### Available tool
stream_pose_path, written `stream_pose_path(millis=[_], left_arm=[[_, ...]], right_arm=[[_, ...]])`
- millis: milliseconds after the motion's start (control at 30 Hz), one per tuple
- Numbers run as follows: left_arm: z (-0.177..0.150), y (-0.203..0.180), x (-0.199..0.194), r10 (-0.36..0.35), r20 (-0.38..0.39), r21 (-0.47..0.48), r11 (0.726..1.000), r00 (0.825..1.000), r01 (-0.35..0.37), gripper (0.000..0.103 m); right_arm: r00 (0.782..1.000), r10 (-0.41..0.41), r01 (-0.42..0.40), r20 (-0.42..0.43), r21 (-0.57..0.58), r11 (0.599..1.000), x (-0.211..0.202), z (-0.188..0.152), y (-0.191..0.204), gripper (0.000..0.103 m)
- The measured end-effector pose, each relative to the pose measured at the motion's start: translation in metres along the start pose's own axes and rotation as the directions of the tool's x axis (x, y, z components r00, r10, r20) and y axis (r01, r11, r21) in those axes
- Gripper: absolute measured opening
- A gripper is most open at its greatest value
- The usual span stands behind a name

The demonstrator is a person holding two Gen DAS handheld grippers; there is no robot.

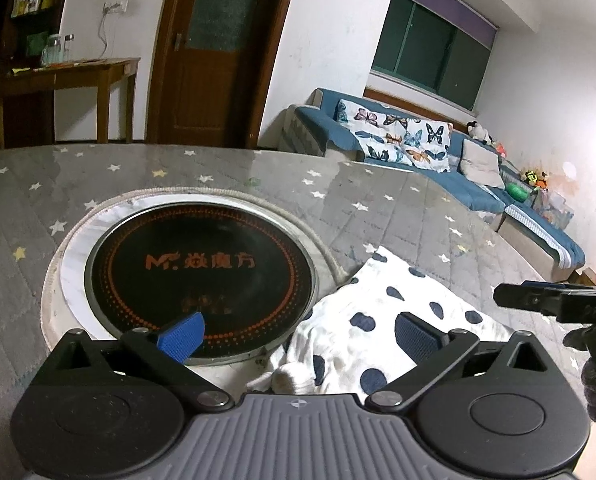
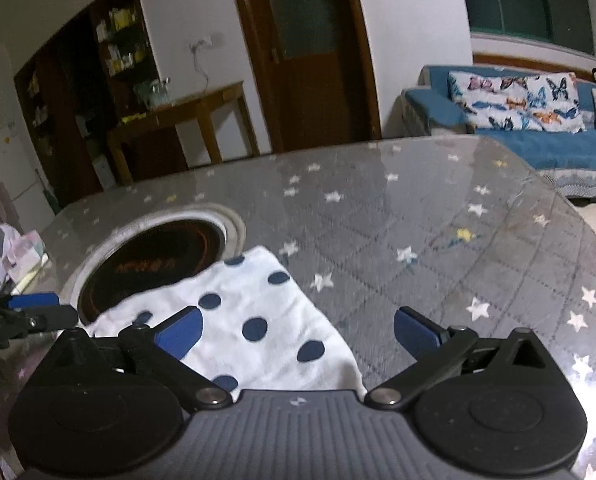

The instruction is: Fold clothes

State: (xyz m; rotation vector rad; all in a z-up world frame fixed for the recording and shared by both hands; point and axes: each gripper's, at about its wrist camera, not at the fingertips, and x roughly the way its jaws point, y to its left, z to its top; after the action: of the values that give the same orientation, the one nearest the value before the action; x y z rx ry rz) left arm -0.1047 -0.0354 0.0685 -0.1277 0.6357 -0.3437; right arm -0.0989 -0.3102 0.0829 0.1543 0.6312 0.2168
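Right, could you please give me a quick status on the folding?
Left tongs open, empty. Right tongs open, empty. Spotted cloth lies folded on the table, one edge over the round cooktop. Nothing in the way.

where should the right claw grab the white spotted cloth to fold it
Probably the far corner of the white spotted cloth, the one that lies flat on the star-patterned table beside the round cooktop. It is free, with bare table around it. Bring the open right claw in low from the right, one finger sliding under the edge; the near left side looks bunched.
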Motion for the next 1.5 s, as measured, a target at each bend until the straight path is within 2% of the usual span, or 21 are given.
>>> stream_pose_path(millis=[233, 400, 567, 833, 1167, 1300, 1367, 1500], left_arm=[[0.003, -0.009, -0.007, -0.01, 0.035, 0.027, 1.0, 0.999, 0.009, 0.103], [0.004, -0.014, -0.011, -0.013, 0.044, 0.038, 0.999, 0.999, 0.012, 0.103], [0.005, -0.017, -0.01, 0.001, 0.031, 0.038, 0.999, 1.0, -0.002, 0.103], [0.002, -0.021, -0.006, 0.015, 0.003, 0.057, 0.998, 1.0, -0.015, 0.103], [-0.005, -0.012, 0.001, 0.042, -0.034, 0.045, 0.998, 0.999, -0.04, 0.101], [-0.006, -0.007, 0.002, 0.048, -0.044, 0.031, 0.998, 0.998, -0.046, 0.096], [-0.007, -0.005, 0.004, 0.049, -0.049, 0.031, 0.998, 0.998, -0.047, 0.09], [-0.009, -0.001, 0.007, 0.054, -0.063, 0.026, 0.998, 0.997, -0.053, 0.086]], right_arm=[[0.988, -0.033, 0.031, 0.153, 0.016, 0.999, -0.024, 0.004, 0.003, 0.103], [0.983, -0.047, 0.04, 0.178, 0.042, 0.998, -0.028, 0.006, 0.0, 0.103], [0.97, -0.024, 0.038, 0.241, -0.055, 0.998, -0.037, 0.003, 0.008, 0.103], [0.985, 0.055, -0.036, 0.163, -0.115, 0.993, -0.034, 0.002, 0.021, 0.103], [0.998, 0.058, -0.053, 0.028, -0.158, 0.986, -0.005, 0.002, 0.027, 0.103], [0.999, 0.051, -0.052, -0.006, -0.167, 0.985, 0.005, 0.003, 0.025, 0.102], [0.999, 0.048, -0.051, -0.024, -0.176, 0.983, 0.011, 0.005, 0.025, 0.101], [0.997, 0.044, -0.054, -0.057, -0.185, 0.981, 0.023, 0.012, 0.021, 0.096]])
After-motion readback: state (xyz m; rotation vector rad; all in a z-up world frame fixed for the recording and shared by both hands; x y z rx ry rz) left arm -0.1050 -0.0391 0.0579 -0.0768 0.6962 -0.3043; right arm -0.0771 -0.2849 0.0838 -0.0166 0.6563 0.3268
